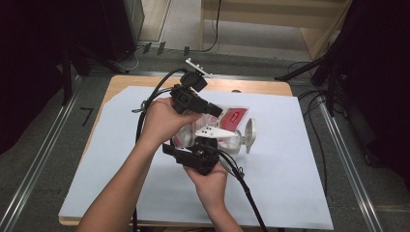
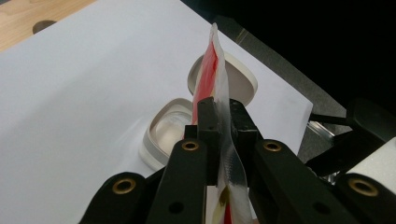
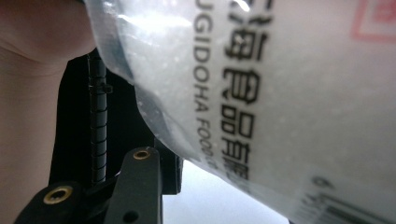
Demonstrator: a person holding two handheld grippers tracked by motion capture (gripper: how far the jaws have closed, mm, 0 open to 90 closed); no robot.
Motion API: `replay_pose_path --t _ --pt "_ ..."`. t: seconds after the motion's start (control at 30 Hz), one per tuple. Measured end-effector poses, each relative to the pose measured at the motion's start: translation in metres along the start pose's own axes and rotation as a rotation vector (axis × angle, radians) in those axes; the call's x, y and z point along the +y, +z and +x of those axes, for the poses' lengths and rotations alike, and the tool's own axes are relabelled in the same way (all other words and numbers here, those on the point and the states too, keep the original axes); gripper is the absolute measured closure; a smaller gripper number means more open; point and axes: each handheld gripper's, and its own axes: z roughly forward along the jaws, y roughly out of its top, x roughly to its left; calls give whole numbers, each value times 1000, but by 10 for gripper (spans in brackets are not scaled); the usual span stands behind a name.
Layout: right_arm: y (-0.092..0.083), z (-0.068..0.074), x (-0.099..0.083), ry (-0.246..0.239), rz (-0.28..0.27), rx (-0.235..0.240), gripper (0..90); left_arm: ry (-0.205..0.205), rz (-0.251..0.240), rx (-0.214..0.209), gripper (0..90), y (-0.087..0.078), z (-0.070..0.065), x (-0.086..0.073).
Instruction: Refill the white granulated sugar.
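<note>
In the high view the left gripper (image 1: 212,108) sits just above the centre of the white sheet (image 1: 121,159) that covers the wooden table (image 1: 125,82). The left hand (image 1: 162,121) holds it from about eight o'clock, and its jaws point toward three o'clock. Those jaws are pressed together on the clear plastic packet (image 1: 232,120), which carries a red label; they pinch its edge at the packet's nine o'clock side.

The left gripper view shows the grip closely. The two black jaws of the left gripper (image 2: 223,122) clamp the packet (image 2: 215,70) edge-on. Its long axis runs from six o'clock, down between the jaws, up to twelve o'clock, and its sealed end points straight away from the camera. The red print lies on its left face. Behind it on the sheet rest a shallow clear container (image 2: 166,133) at nine o'clock of the jaw tips and a round pale lid (image 2: 240,81) at one o'clock.

Further right and lower in the high view, the right gripper (image 1: 203,150) is held by the right hand (image 1: 210,181) from six o'clock, just below the packet. In the right gripper view one black jaw rises at seven o'clock, and the packet (image 3: 289,93) lies right against the lens, its black lettering running top to bottom. I cannot tell from these pictures whether the right jaws press on it.
</note>
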Motion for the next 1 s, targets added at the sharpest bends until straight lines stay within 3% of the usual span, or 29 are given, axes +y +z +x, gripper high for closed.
replay_pose_path --t 0.73,1.0 --pt "-1 1 0 -14 4 -16 627 1 8 6 872 0 -1 1" --pt "-1 2 0 -43 12 -31 623 2 11 7 874 1 -1 2"
